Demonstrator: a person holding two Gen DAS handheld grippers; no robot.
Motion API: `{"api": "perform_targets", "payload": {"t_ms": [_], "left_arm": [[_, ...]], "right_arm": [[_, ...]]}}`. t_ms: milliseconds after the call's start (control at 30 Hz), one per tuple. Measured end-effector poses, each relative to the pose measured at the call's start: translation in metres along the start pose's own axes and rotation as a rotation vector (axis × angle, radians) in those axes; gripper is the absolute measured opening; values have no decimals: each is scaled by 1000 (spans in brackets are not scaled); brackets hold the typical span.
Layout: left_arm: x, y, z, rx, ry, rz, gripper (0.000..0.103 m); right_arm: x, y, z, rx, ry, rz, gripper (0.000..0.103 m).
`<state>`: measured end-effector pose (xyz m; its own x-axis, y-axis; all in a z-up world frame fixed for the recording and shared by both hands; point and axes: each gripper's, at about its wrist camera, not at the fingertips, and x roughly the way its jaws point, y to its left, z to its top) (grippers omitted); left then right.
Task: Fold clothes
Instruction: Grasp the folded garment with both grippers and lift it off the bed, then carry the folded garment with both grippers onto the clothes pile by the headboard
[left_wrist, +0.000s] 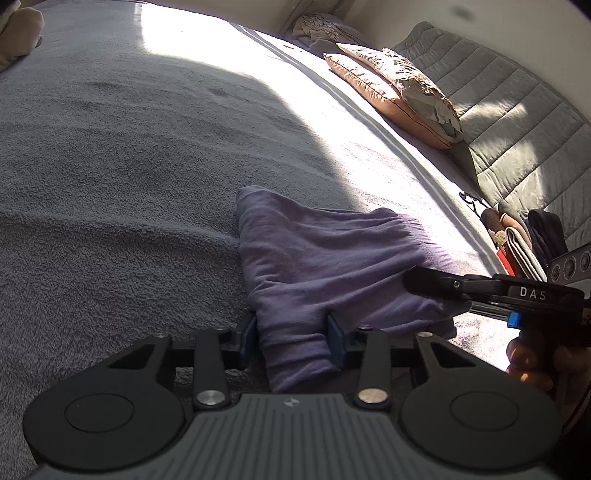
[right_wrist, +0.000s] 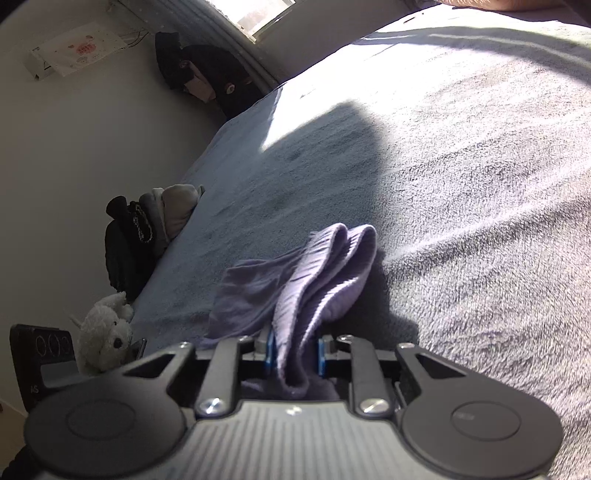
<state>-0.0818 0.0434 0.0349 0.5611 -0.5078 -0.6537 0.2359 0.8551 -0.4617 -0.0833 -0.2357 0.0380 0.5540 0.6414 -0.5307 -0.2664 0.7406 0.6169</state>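
Note:
A purple garment (left_wrist: 332, 266) lies partly folded on the grey fleece bed cover (left_wrist: 129, 166). My left gripper (left_wrist: 293, 338) is shut on its near edge, the cloth bunched between the blue pads. My right gripper (right_wrist: 295, 354) is shut on another edge of the same garment (right_wrist: 317, 280), where doubled layers stand up between the pads. In the left wrist view the right gripper (left_wrist: 417, 282) comes in from the right, its fingers lying on the garment's right side, with the hand holding it below.
Two pillows (left_wrist: 399, 92) and a grey quilted headboard (left_wrist: 517, 122) stand at the right of the bed. A pile of clothes (right_wrist: 155, 221) and a white plush toy (right_wrist: 107, 332) sit at the bed's left edge. Dark items (right_wrist: 207, 74) lie on the floor.

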Motion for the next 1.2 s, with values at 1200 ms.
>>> {"api": "perform_targets", "payload": {"t_ms": [1200], "left_arm": [[113, -380, 189, 247, -134, -576, 17]], "right_arm": [[-297, -60, 106, -192, -825, -353, 20]]}}
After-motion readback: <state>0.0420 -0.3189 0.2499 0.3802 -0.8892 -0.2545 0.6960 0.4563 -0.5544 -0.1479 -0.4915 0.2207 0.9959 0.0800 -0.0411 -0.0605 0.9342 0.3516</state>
